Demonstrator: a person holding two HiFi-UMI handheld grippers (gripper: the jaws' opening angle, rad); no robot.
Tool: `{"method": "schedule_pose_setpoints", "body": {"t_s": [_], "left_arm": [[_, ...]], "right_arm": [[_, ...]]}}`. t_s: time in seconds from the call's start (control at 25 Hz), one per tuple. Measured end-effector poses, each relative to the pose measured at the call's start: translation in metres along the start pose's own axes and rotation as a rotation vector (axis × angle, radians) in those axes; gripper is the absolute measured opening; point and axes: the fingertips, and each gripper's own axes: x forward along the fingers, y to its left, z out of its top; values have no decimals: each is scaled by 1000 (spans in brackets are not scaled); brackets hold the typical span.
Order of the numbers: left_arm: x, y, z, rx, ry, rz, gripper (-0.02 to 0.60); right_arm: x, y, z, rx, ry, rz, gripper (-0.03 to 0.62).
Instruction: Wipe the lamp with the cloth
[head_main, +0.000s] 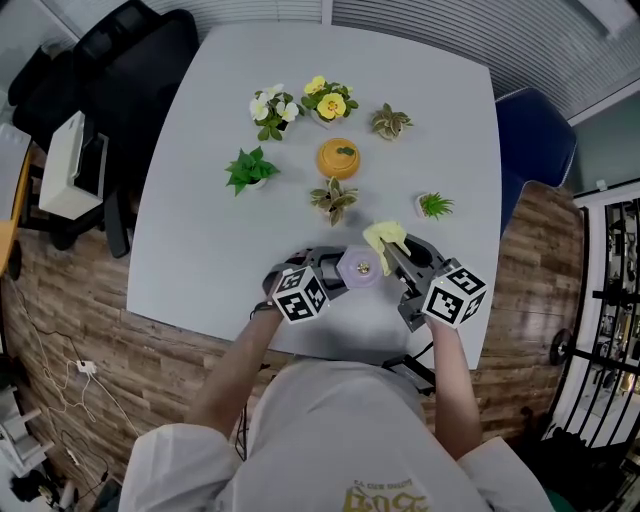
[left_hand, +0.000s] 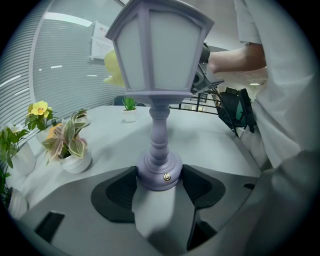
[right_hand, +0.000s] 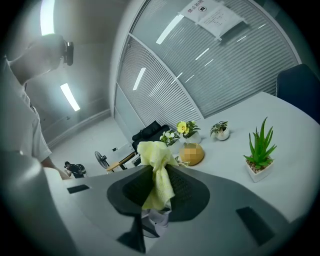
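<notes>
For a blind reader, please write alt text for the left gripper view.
The jaws of the left gripper clamp the base of an upright lilac lantern lamp on a white table. A yellow cloth shows behind its head.

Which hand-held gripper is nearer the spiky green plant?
Right. The right hand-held gripper, holding the cloth, is near the spiky plant; the left hand-held gripper clamps the lamp, farther off.

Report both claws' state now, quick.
Left claw: closed on the base of the lamp.
Right claw: closed on the yellow cloth.
</notes>
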Motion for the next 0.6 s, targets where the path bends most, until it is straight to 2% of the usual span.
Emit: {"method": "schedule_pose_setpoints", "body": {"t_s": [0.44, 0.6], "left_arm": [[0, 0, 0, -1, 0, -4, 296], [1, 0, 0, 5, -3, -3, 295]], "right_arm": [[16, -3, -2, 48, 35, 118, 86], [22, 1, -4, 123, 41, 246, 86]]}}
